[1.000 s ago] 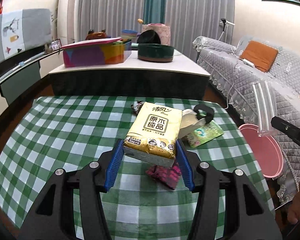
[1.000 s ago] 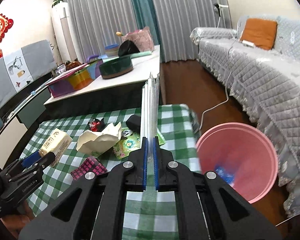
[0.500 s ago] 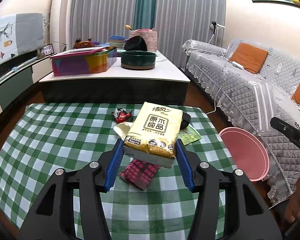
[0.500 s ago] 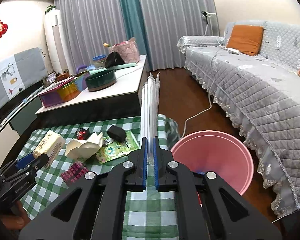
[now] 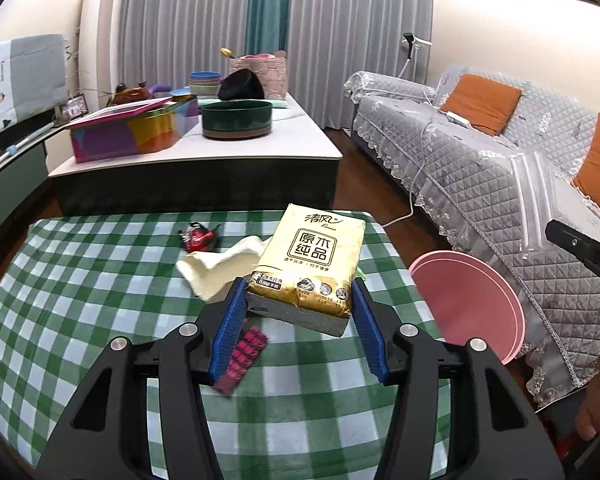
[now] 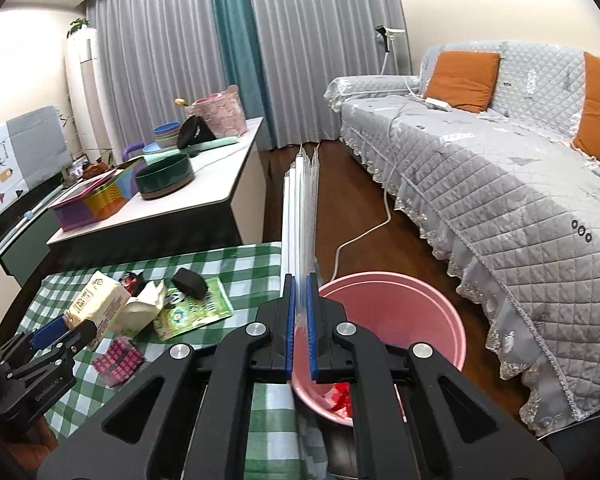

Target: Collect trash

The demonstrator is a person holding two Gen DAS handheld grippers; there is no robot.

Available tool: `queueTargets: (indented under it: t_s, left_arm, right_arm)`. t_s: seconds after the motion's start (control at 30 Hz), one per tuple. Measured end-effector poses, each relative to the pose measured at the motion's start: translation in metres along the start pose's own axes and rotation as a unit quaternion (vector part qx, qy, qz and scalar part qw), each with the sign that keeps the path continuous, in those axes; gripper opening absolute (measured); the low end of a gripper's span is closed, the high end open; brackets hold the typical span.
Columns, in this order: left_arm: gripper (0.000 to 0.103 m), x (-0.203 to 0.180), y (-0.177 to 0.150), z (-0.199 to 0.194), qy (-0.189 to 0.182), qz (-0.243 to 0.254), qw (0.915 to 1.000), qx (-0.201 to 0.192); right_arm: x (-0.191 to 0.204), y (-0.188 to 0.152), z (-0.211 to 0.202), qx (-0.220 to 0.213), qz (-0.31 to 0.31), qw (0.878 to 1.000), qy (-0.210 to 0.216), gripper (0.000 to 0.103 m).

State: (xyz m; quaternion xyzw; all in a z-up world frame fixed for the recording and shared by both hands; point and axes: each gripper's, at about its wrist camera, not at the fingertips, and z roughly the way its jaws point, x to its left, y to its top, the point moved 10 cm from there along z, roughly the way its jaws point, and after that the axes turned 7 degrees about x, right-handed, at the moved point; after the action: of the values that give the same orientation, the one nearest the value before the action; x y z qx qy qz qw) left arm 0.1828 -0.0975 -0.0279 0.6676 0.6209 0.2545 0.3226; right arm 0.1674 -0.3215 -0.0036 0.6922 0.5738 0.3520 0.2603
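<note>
Gold film wraps the tissue pack (image 5: 308, 266), and the left claw (image 5: 297, 326) grips it by its near end, blue pads pressed on both sides, so most of the pack juts forward and hangs clear above the checked counter (image 5: 79, 280). The right claw (image 6: 298, 322) is clenched on a thin clear packet (image 6: 302, 208) that stands straight up from its pads. A pink bin (image 6: 396, 320) sits on the floor just off the counter's right edge, with red scraps already at its bottom.

Both claws seem loaded and bound for the bin, so the step in hand looks like carry and drop. To do it well, the right claw, which in its own view already has the bin's mouth under its tips, should tip the packet forward over the opening before letting go, since a tall, light sheet could flutter onto the rim or the floor. The left claw needs to travel right until the whole pack, not only the pads, is over the bin; held by one end, it may swing as the grip eases.

Left on the counter are a cream wad (image 5: 219, 266), a red wrapper (image 5: 197, 236), a magenta blister sheet (image 5: 245, 350), a green sachet (image 6: 191, 312) and a black lump (image 6: 189, 280).
</note>
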Motion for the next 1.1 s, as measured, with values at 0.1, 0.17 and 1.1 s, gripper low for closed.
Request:
queueTargets:
  t_s: [0.1,0.17,1.1]
  left_arm:
    - [0.052,-0.01,0.003,0.006,-0.006,0.004,1.0,0.002]
    - [0.052,-0.018,0.005,0.01,-0.011,0.009,0.9999,0.003]
    - [0.052,-0.113,0.017,0.072,-0.068,0.052,0.9957,0.035]
  right_arm:
    - [-0.01,0.003,0.002,0.0,0.007,1.0,-0.008,0.006]
    - [-0.018,0.005,0.004,0.001,0.014,1.0,-0.012,0.006]
    - [-0.075,0.003,0.036,0.029,0.065,0.996,-0.055,0.006]
